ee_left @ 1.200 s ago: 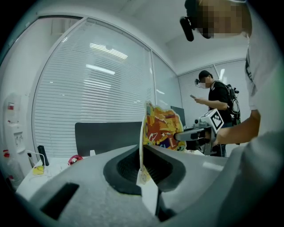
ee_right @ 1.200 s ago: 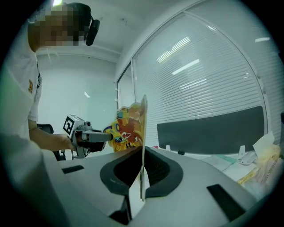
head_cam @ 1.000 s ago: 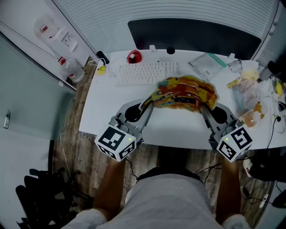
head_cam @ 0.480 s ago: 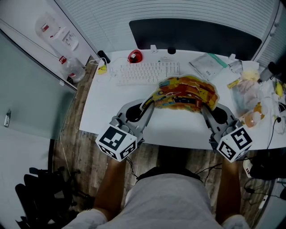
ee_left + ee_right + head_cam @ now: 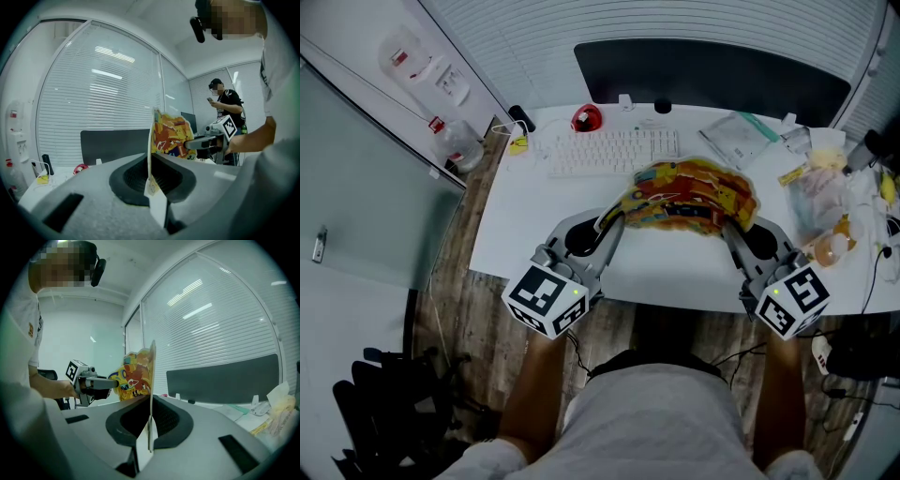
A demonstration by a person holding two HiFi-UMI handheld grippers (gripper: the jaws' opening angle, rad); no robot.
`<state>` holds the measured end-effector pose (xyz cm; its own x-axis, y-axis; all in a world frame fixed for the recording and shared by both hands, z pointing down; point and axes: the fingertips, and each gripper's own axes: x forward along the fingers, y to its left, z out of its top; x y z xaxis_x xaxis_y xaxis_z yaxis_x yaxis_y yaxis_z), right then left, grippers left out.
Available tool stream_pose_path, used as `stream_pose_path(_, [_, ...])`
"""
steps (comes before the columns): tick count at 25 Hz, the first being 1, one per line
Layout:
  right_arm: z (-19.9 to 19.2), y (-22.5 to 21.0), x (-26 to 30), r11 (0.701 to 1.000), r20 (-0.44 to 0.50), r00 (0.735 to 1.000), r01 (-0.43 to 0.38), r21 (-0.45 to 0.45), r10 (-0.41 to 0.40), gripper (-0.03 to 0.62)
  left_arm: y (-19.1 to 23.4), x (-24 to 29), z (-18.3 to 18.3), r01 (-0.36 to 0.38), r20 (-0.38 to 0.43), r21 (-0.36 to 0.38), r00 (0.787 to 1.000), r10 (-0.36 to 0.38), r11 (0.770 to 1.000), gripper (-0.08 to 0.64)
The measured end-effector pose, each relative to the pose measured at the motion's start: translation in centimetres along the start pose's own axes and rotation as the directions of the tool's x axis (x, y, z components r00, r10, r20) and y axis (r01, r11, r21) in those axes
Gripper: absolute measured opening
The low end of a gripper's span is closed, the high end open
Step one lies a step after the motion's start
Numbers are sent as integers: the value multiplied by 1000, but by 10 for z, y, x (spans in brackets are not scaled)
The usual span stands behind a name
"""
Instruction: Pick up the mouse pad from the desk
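The mouse pad [image 5: 686, 194], thin with a bright yellow, orange and red cartoon print, hangs bowed above the white desk [image 5: 534, 225], clear of the surface. My left gripper [image 5: 617, 214] is shut on its left edge and my right gripper [image 5: 724, 221] is shut on its right edge. In the left gripper view the mouse pad [image 5: 169, 133] stands edge-on between the closed jaws of the left gripper [image 5: 150, 174], with the other gripper beyond it. The right gripper view shows the same mouse pad [image 5: 136, 373] pinched upright in the right gripper [image 5: 150, 430].
A white keyboard [image 5: 614, 152] lies behind the pad, a red object [image 5: 586, 118] at its far left. A dark monitor [image 5: 712, 75] lines the back edge. Bags and wrappers [image 5: 825, 187] crowd the desk's right side. A second person [image 5: 224, 110] stands beyond.
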<state>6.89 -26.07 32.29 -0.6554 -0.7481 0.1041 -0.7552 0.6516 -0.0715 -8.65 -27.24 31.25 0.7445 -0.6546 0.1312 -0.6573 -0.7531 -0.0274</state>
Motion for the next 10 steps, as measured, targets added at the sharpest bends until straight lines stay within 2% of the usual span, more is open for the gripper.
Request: stream_pose_path(10, [-2, -2, -1, 1000, -2, 1000, -15, 4, 15, 18, -4, 1, -1, -11, -9, 3, 1000, 11, 1000, 23])
